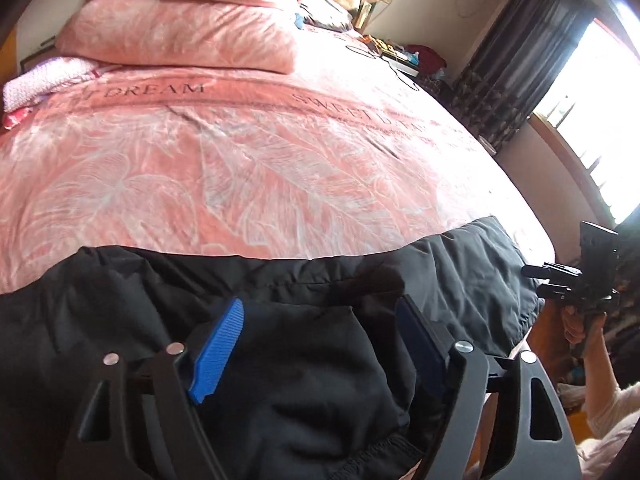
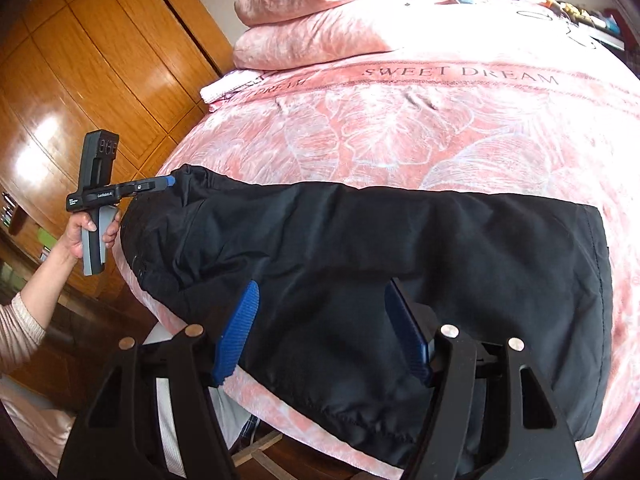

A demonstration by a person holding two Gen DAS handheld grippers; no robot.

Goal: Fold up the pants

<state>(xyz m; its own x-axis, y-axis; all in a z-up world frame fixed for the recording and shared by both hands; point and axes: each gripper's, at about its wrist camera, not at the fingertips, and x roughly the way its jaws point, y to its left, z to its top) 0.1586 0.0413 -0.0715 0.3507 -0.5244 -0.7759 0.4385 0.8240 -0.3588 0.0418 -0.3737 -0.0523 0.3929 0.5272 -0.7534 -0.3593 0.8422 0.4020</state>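
Black pants (image 2: 360, 264) lie folded lengthwise across the near edge of a bed (image 2: 440, 132), on a pink leaf-printed cover lettered "SWEET DREAM". In the right wrist view the waistband end bunches at the left corner of the mattress and the hem end lies flat to the right.

Both pairs of tongs stand spread, with the fabric below them and nothing pinched. The right tongs (image 2: 320, 328) hover over the near edge of the pants, blue pads (image 2: 236, 332) apart. The left tongs (image 1: 320, 344) hang above the rumpled waistband end, their blue pads (image 1: 218, 354) also apart; from the right wrist view their tips (image 2: 170, 181) sit just at the far corner of that end, whether touching I cannot tell.

A hand (image 2: 86, 236) with a pale ribbed sleeve grips the left handle. Two pink pillows (image 1: 180, 36) are stacked at the head of the bed, and a wooden wardrobe (image 2: 80, 80) stands beside it.
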